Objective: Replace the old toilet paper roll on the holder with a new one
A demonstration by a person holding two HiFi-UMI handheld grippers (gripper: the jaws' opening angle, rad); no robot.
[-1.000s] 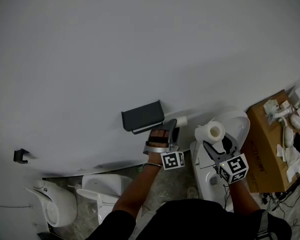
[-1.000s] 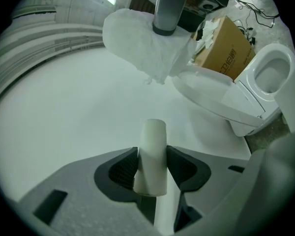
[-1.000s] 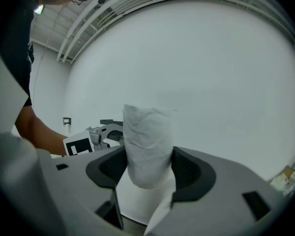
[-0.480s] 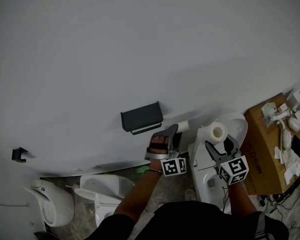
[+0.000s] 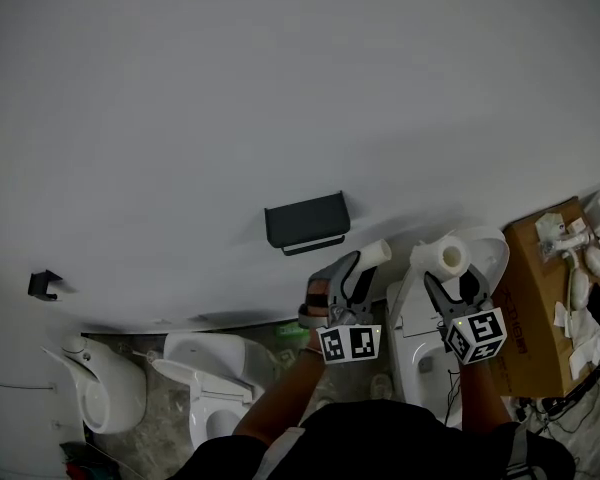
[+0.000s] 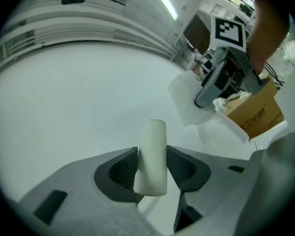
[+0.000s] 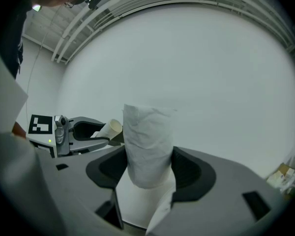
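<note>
Got the left gripper [image 6: 151, 167] pinched shut on the empty cardboard tube [image 6: 154, 141], gripping it across the lower half with most of the tube poking out past the jaws. Pointing roughly level at the plain white wall [image 5: 280, 88]. Got the right gripper [image 7: 150, 170] just to the right of it, clamped on the new toilet paper roll [image 7: 148, 136], jaws spread wide round the fat middle, with a loose tail of paper [image 7: 162, 208] dangling below. Got the two grippers side by side, close but not touching, with tube and roll apart too. Looking up and left from the left gripper: dark grey holder [image 5: 305, 223] fixed to the wall, near the tube's tip but clear of it. Down under the right gripper, a white toilet [image 5: 410, 318] with its lid up right behind the roll. Further right of that, a brown cardboard box [image 5: 535, 288] with white bits lying on top. Off down-left of the left gripper, a second toilet [image 5: 215, 358] on the floor.
</note>
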